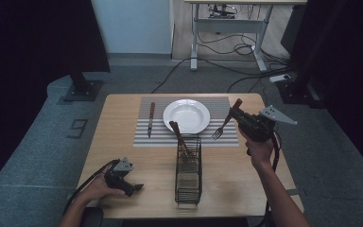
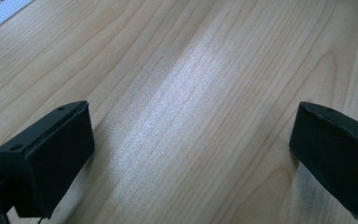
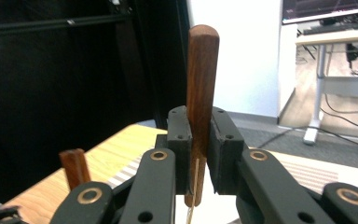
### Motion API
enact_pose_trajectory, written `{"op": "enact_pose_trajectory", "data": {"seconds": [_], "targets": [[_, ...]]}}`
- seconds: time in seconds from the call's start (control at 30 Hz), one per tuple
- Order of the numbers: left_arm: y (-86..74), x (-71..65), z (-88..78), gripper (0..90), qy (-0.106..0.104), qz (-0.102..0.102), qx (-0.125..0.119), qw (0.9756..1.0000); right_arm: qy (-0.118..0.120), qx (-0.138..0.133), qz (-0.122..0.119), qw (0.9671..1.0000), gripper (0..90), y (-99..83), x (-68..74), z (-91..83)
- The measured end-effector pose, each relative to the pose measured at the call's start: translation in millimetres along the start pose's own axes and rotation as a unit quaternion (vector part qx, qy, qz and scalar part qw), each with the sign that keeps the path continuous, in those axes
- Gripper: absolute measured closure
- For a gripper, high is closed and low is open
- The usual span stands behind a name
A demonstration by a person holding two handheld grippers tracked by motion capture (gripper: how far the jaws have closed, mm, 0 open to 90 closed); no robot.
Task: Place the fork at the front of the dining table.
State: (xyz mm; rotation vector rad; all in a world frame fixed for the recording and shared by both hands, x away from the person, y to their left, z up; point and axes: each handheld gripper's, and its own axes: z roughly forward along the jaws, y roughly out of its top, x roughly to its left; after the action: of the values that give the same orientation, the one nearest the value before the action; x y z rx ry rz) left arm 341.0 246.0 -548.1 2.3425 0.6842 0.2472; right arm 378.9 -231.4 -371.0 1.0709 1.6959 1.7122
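A fork (image 1: 223,124) with a brown wooden handle hangs tilted, tines down, over the right side of the striped placemat (image 1: 144,140), just right of the white plate (image 1: 169,115). My right gripper (image 1: 234,112) is shut on the handle; in the right gripper view the handle (image 3: 203,70) stands upright between the pads of the right gripper (image 3: 200,140). A knife (image 1: 151,119) lies on the placemat left of the plate. My left gripper (image 1: 134,187) rests on the table near the front left, jaws open. In the left gripper view, nothing but wood shows between the fingers (image 2: 51,154).
A black wire basket (image 1: 188,179) stands in the middle front of the wooden table (image 1: 118,142), with wooden-handled utensils (image 1: 179,137) leaning in it. One such handle (image 3: 74,168) shows low in the right gripper view. Desk legs and cables lie on the floor beyond.
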Motion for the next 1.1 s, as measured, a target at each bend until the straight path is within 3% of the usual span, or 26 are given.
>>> {"op": "enact_pose_trajectory", "data": {"seconds": [0.53, 1.1], "targets": [[-0.2, 0.1, -0.2, 0.0, -0.001, 0.001, 0.0, 1.0, -0.036, 0.053, -0.005, 0.9979, 80.4, -24.8, -16.5, 16.8], [-0.2, 0.1, -0.2, 0.0, -0.001, 0.001, 0.0, 1.0, -0.065, 0.082, -0.018, 0.9944, 80.3, -38.8, -28.0, 28.3]]}}
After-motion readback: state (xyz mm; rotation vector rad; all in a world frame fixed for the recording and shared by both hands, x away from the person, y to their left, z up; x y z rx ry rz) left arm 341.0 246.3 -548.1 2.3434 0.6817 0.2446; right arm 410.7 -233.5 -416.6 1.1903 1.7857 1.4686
